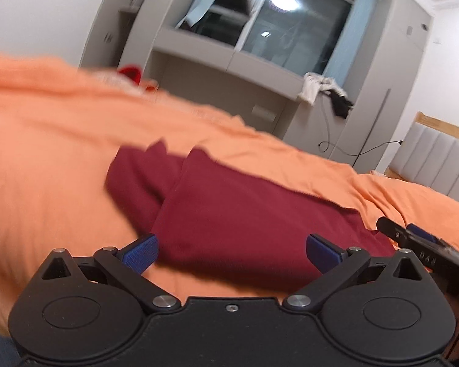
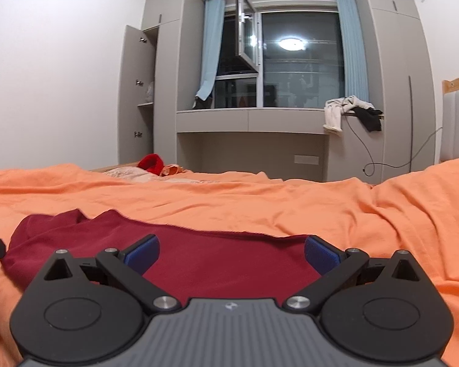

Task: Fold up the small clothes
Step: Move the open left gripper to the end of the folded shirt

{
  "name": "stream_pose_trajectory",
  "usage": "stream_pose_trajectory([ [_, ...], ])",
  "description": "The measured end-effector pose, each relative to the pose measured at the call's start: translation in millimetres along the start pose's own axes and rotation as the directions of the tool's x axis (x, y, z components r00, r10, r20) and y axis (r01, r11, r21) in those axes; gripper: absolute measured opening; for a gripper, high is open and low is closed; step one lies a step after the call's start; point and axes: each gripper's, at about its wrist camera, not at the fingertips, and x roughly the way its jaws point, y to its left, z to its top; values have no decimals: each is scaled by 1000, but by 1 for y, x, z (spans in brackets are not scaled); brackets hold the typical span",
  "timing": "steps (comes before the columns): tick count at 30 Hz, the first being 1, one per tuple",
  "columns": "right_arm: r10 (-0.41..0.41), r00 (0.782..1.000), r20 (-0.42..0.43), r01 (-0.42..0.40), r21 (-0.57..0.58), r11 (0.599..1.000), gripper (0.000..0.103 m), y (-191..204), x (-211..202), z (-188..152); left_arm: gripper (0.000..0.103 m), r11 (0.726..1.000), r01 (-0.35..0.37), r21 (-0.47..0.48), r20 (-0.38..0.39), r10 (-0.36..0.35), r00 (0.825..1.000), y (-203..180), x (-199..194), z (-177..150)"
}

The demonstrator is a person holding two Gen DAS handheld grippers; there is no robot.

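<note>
A dark red garment lies partly folded on the orange bedsheet, its sleeve ends pointing toward the far side. My left gripper hovers open just above its near edge, nothing between the blue pads. At the right edge of the left wrist view, my right gripper shows by the garment's right side. In the right wrist view, the same garment spreads flat ahead, and my right gripper stands open over its near part, empty. The left wrist view is blurred.
A bright red item and a peach cloth lie at the bed's far edge. Grey cabinets and a window ledge with draped white and black clothes stand beyond. A padded headboard is on the right. A cable hangs by the wall.
</note>
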Motion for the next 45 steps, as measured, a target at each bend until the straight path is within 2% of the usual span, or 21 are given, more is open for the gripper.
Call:
stream_pose_trajectory([
  [6,24,999,-35,-26,-34,999,103,17,4,-13,102,994,-15,-112,-73,7,997,17,14,0],
  [8,19,999,-47,-21,-46,999,103,22,5,-17,102,992,-20,-122,-86,9,996,18,18,-1],
  [16,-13,999,-39,10,-76,997,103,37,8,-22,102,993,-44,-112,-101,33,994,13,23,-2],
  [20,-16,1000,-24,14,-83,996,103,43,9,-21,102,995,-63,-75,-105,55,993,6,26,-4],
  [27,-59,995,-82,45,-156,987,103,60,26,-38,102,995,-57,-81,-108,48,993,8,26,-4],
  [32,-56,995,-85,45,-130,991,103,59,29,-46,102,997,-7,-82,-138,-4,990,6,27,-6],
  [45,-59,996,-71,51,-113,992,103,58,26,-51,102,999,-35,-38,-134,30,991,-2,36,-12],
])
